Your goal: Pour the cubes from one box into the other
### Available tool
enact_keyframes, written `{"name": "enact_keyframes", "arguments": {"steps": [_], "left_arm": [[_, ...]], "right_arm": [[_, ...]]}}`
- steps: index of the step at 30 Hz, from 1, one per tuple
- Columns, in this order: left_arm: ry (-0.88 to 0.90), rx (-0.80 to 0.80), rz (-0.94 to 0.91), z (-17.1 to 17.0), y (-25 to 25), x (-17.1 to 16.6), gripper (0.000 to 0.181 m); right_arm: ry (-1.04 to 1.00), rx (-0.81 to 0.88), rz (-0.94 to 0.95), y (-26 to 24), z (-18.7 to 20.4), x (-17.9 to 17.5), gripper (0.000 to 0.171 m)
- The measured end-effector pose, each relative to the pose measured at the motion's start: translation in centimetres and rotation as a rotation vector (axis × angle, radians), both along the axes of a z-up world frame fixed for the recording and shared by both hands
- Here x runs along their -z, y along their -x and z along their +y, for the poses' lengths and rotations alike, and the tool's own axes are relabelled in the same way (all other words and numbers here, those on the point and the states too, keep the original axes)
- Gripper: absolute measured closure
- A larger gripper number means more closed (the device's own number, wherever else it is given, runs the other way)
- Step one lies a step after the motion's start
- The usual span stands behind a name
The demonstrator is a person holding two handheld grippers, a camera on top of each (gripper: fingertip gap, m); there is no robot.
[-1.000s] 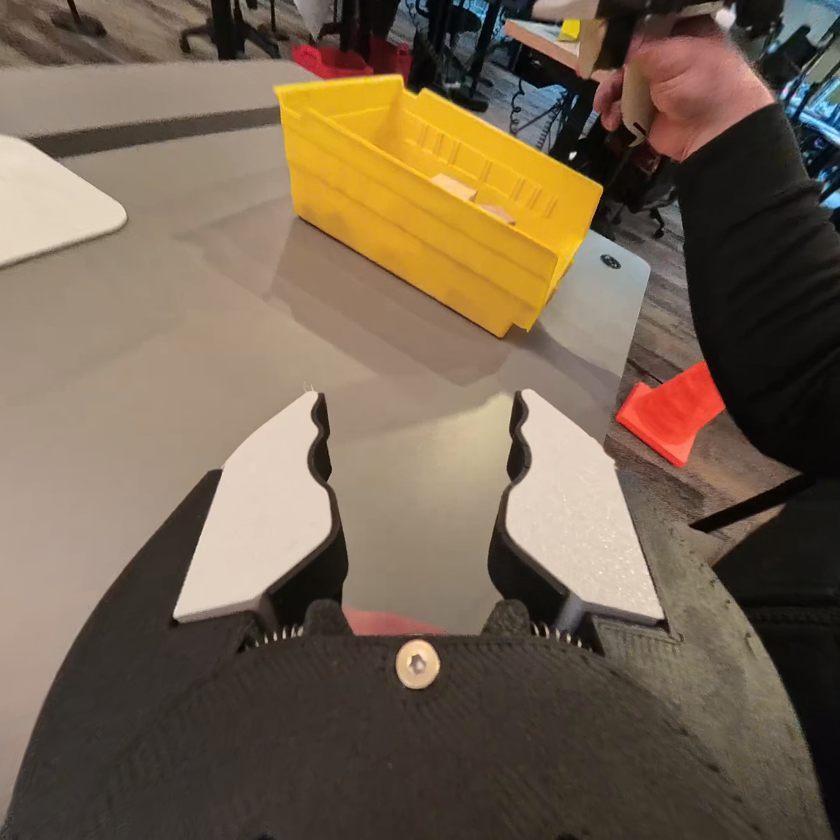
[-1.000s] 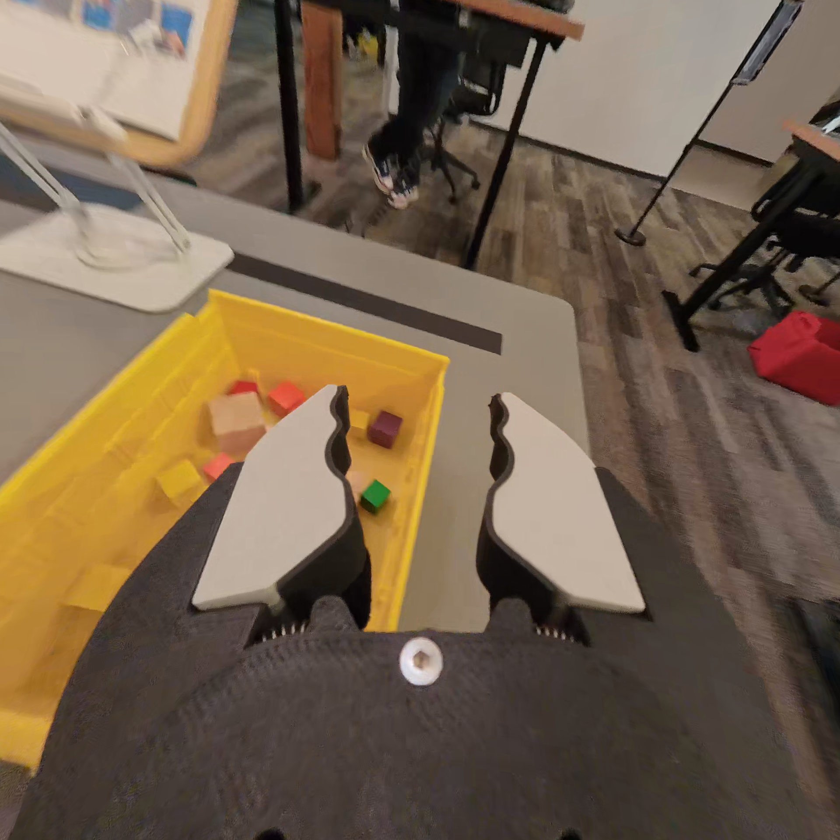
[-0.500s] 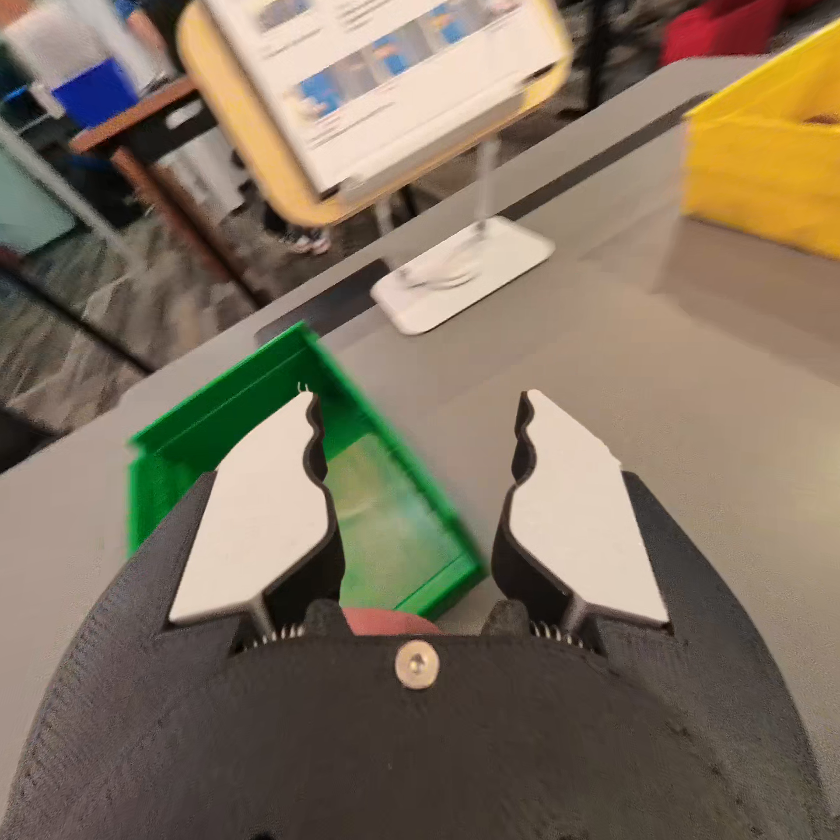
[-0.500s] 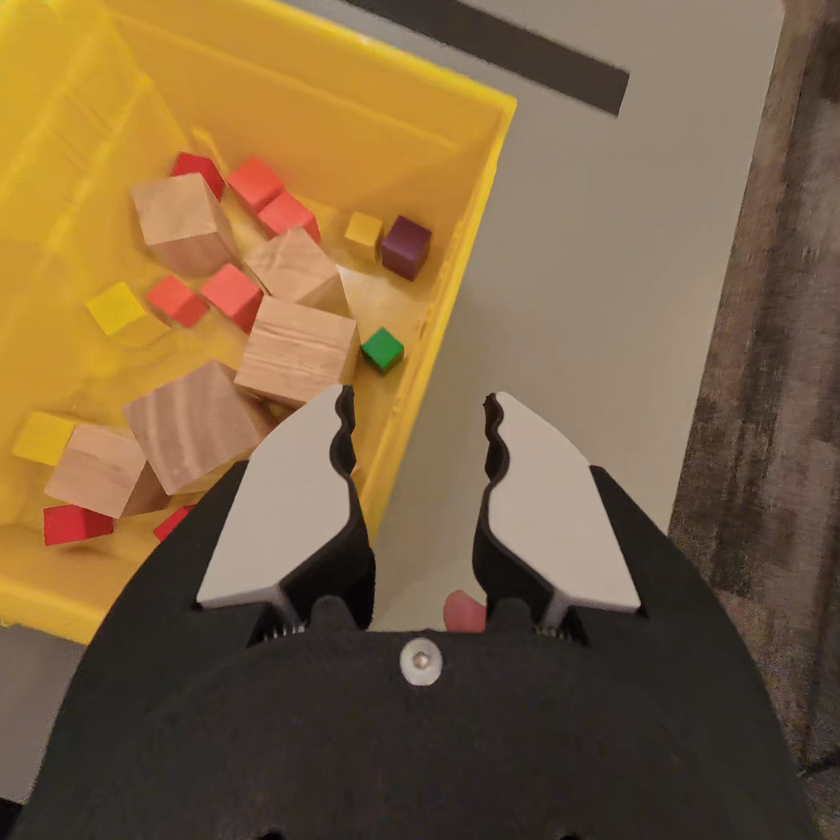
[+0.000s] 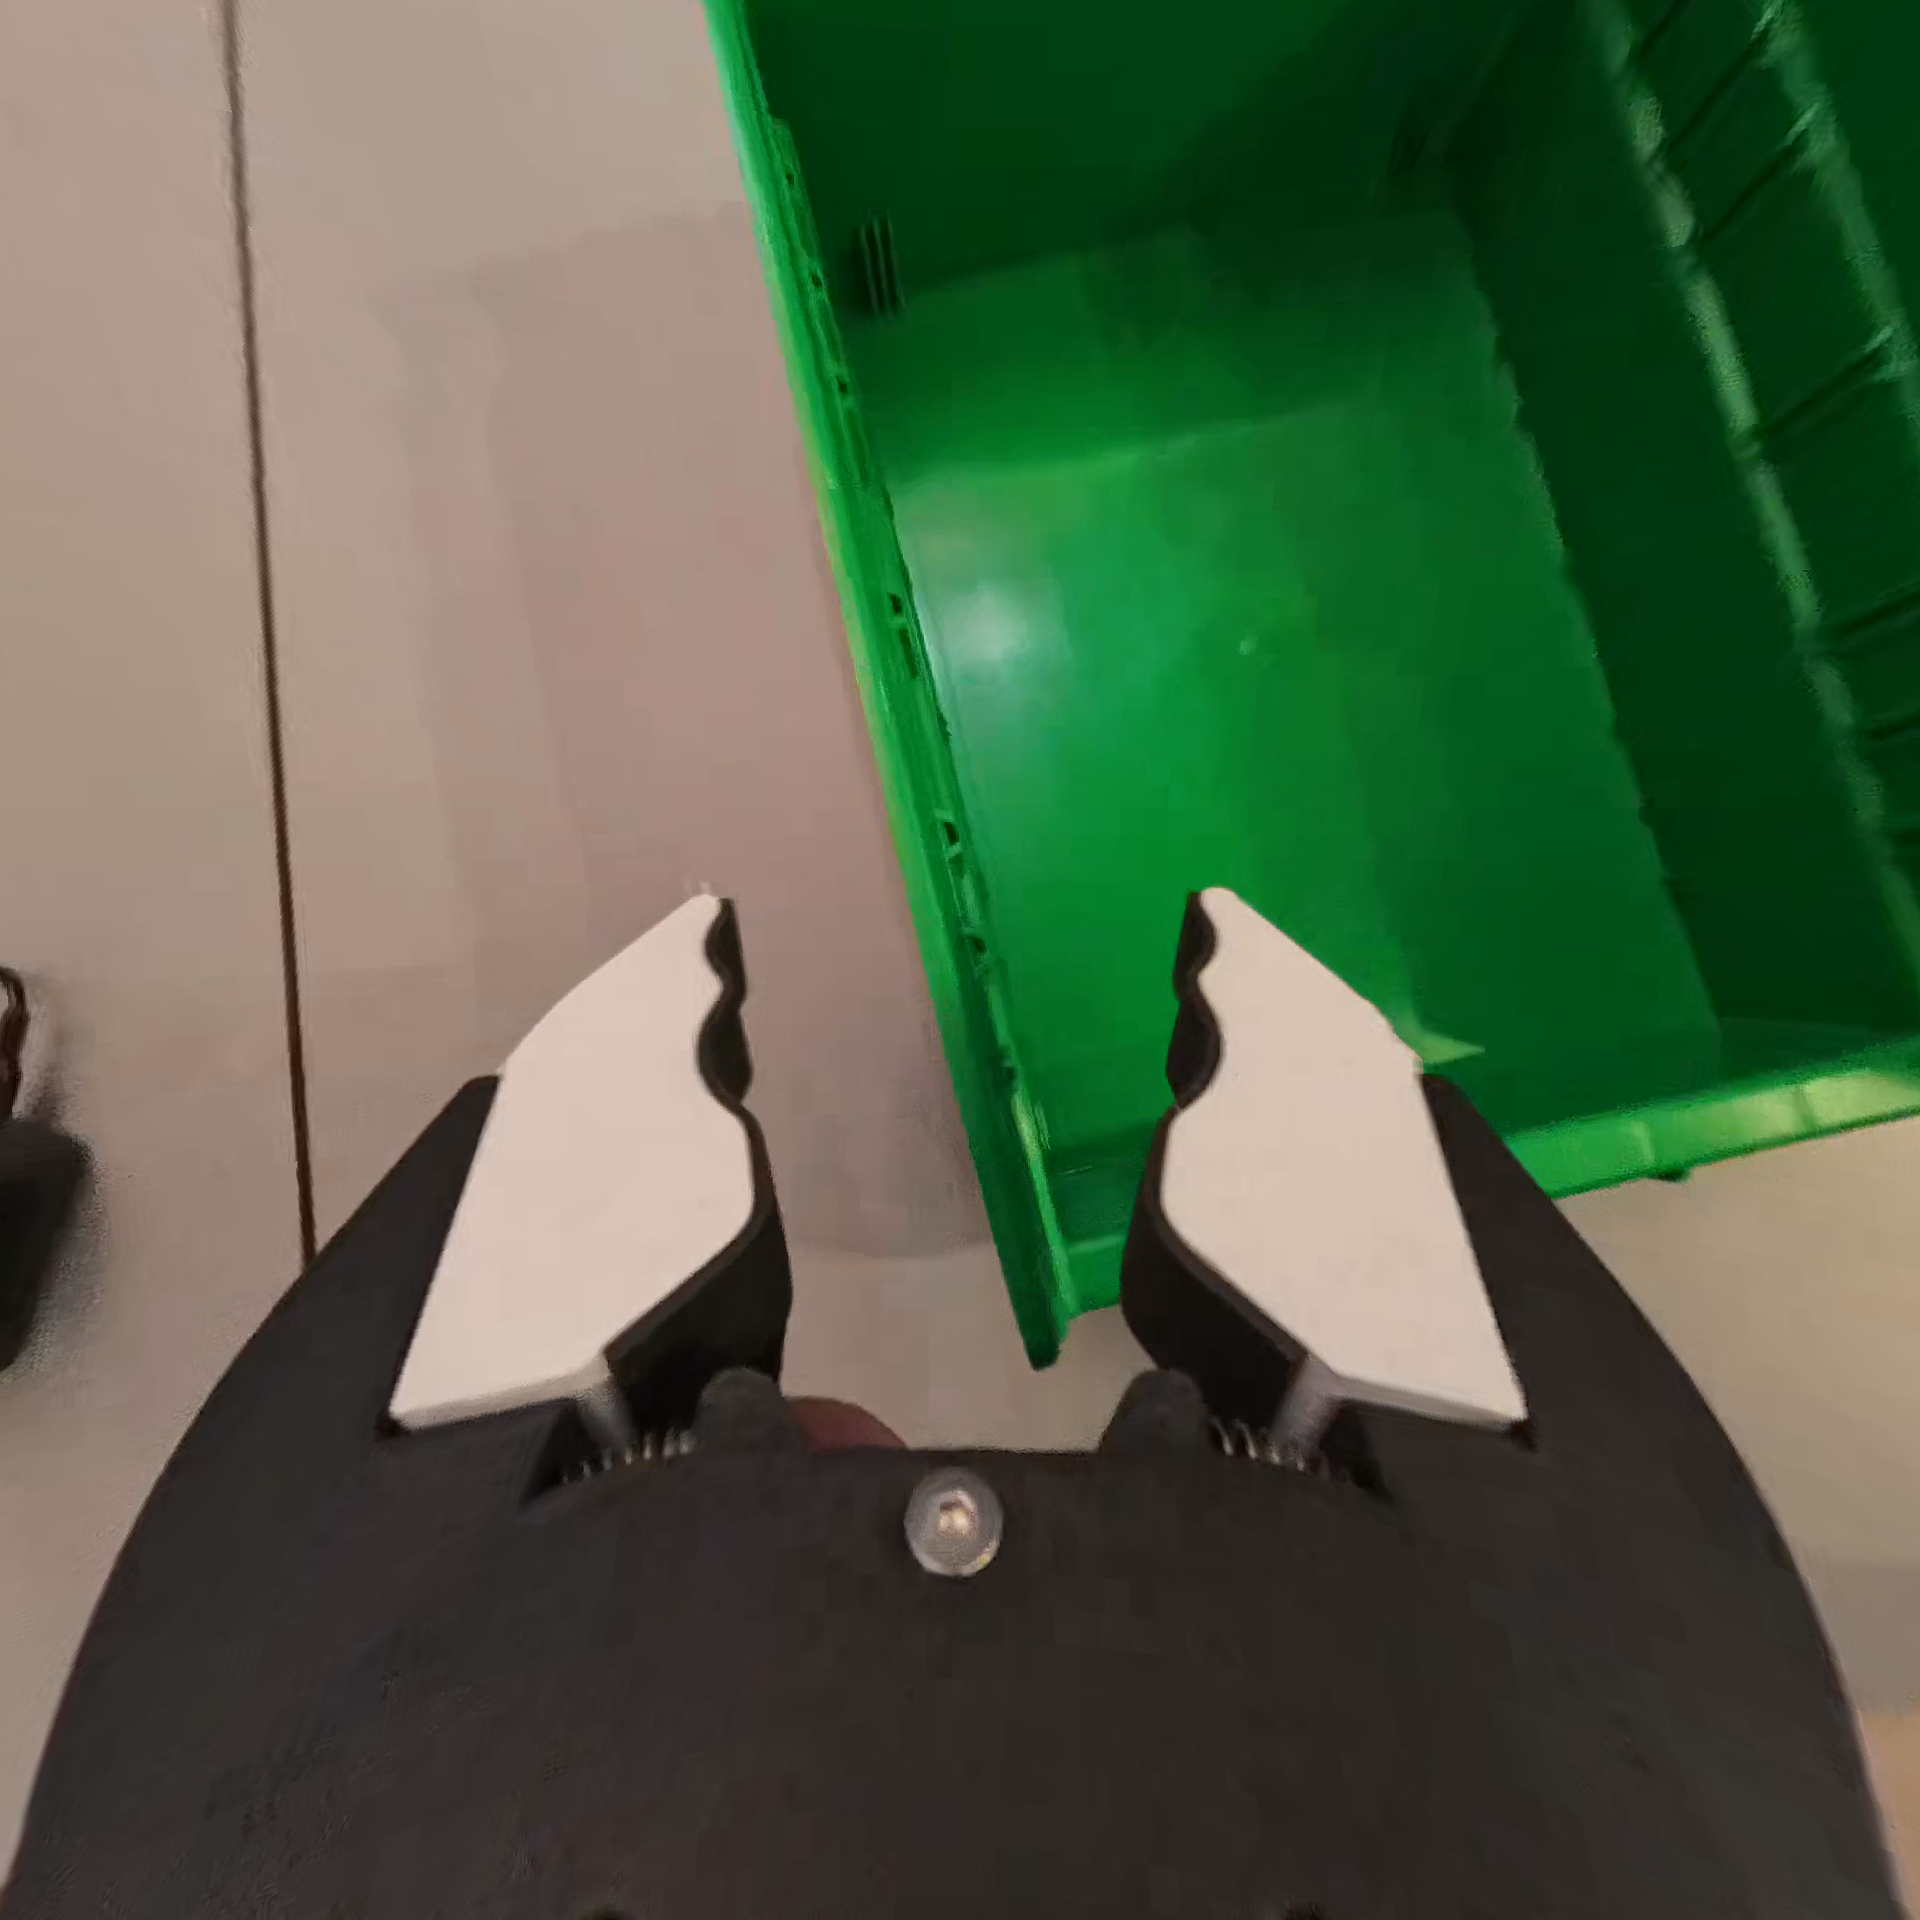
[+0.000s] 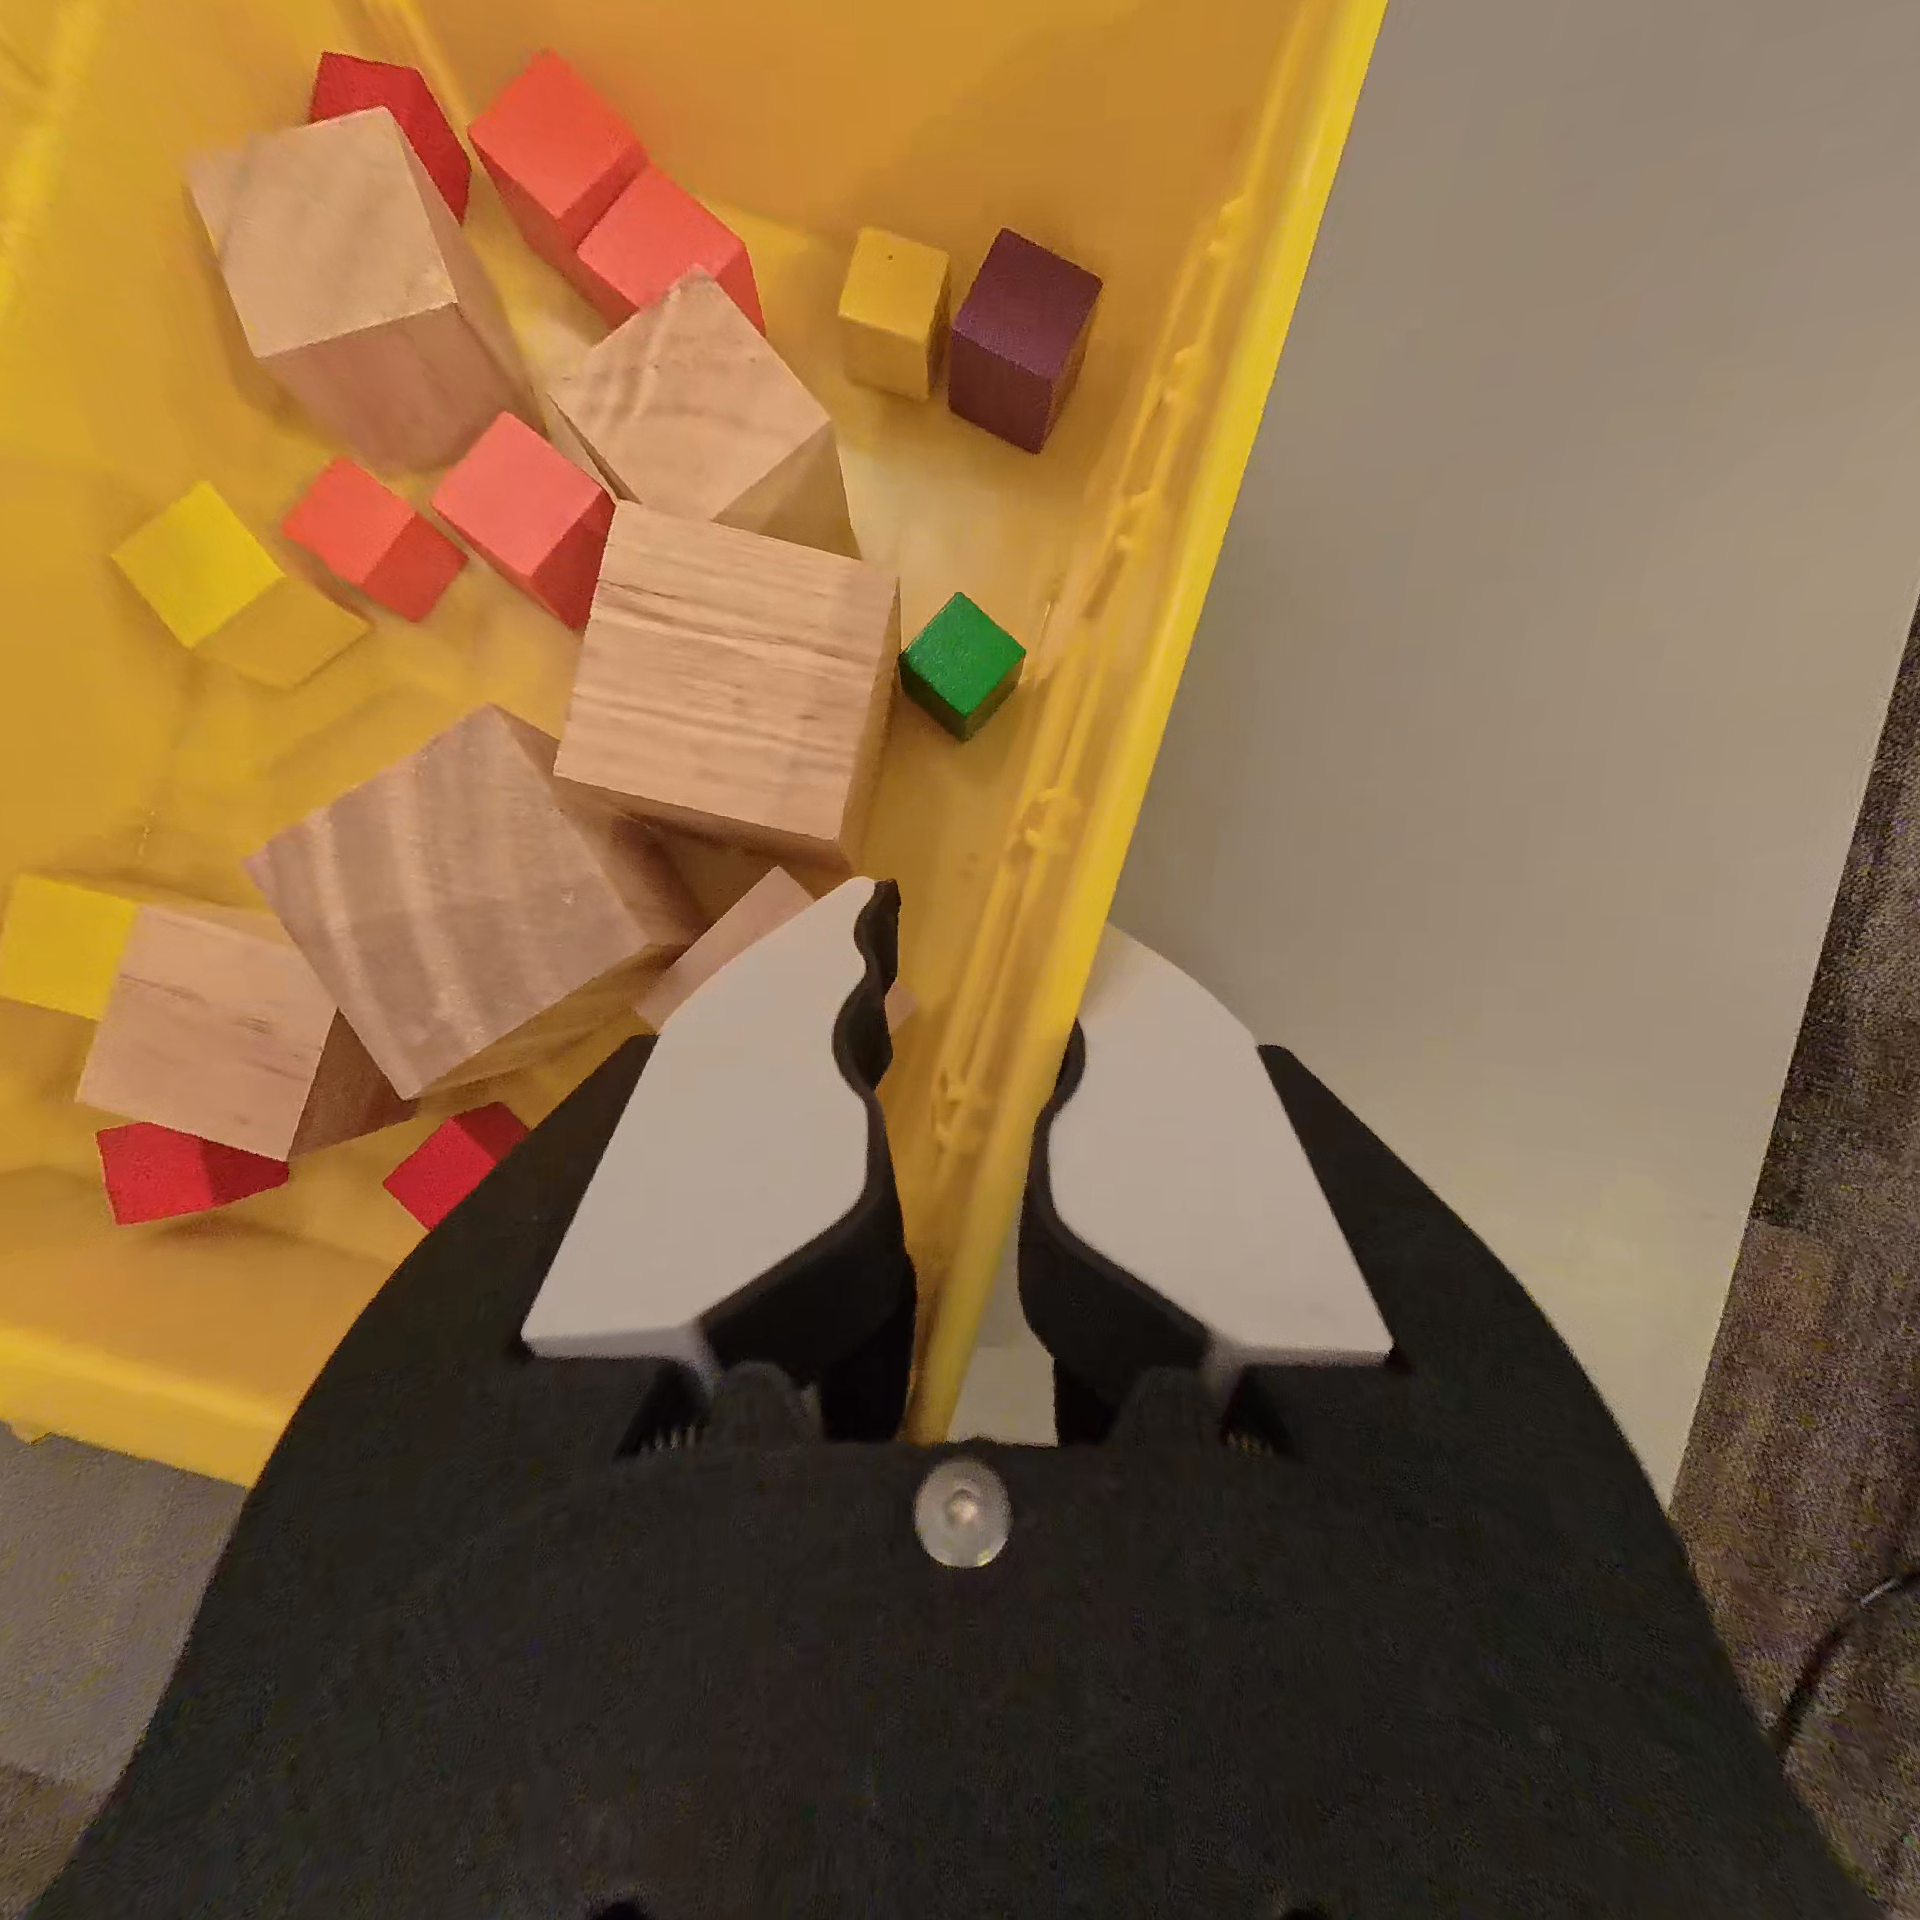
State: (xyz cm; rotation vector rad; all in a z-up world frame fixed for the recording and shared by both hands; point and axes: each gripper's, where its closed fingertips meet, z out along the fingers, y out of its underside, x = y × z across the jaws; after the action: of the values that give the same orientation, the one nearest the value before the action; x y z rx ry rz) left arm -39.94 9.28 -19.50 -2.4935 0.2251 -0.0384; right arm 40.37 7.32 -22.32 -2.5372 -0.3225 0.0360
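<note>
The green box (image 5: 1299, 644) is a glossy plastic bin with ribbed inner walls, seen from above on the pale grey table (image 5: 499, 623). The left gripper (image 5: 961, 925) has its jaws apart and straddles the box's left wall near the near corner, one finger outside over the table, the other over the box floor; neither finger visibly touches the wall.

The yellow box (image 6: 1153, 582) holds the cubes: several large bare wooden cubes (image 6: 727, 665) piled in the middle, small red cubes (image 6: 551, 156) scattered among them, yellow cubes (image 6: 894, 312) at the left and far end, one purple cube (image 6: 1023, 332) beside a yellow one, and one small green cube (image 6: 961, 665) close to the right wall. The right gripper (image 6: 982, 966) has its jaws drawn close about that right wall near the near corner, left finger inside, right finger outside; whether the pads press the wall cannot be told.

Half a second ago the left gripper was farther back with the green box ahead of it; now it sits over the wall. The right gripper's jaws then stood wider, above the wall; now they have lowered around it and narrowed.
</note>
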Motion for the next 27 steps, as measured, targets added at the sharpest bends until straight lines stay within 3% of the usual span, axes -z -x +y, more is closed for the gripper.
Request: {"name": "enact_keyframes", "arguments": {"steps": [3,7,11,17,23,27], "left_arm": [[0.127,0.101,-0.037,-0.5,-1.7,2.6,0.130],[0.125,0.065,0.056,0.3,-0.5,4.3,0.173],[0.108,0.106,0.021,0.0,-0.8,4.3,0.175],[-0.011,0.126,-0.016,-3.9,0.6,2.2,0.177],[-0.154,0.074,-0.068,-8.9,2.6,-2.6,0.177],[-0.255,0.033,-0.154,-10.7,3.1,-6.6,0.177]], "right_arm": [[-0.010,-0.013,0.011,0.9,0.1,0.0,0.152],[-0.010,-0.035,0.009,2.0,0.2,0.0,0.152],[-0.020,-0.066,0.064,4.4,0.8,0.0,0.151],[-0.018,-0.144,0.098,10.5,2.1,0.0,0.152],[-0.001,-0.234,0.192,21.2,3.6,-0.1,0.148],[0.000,-0.296,0.345,30.5,4.2,-0.5,0.132]]}}
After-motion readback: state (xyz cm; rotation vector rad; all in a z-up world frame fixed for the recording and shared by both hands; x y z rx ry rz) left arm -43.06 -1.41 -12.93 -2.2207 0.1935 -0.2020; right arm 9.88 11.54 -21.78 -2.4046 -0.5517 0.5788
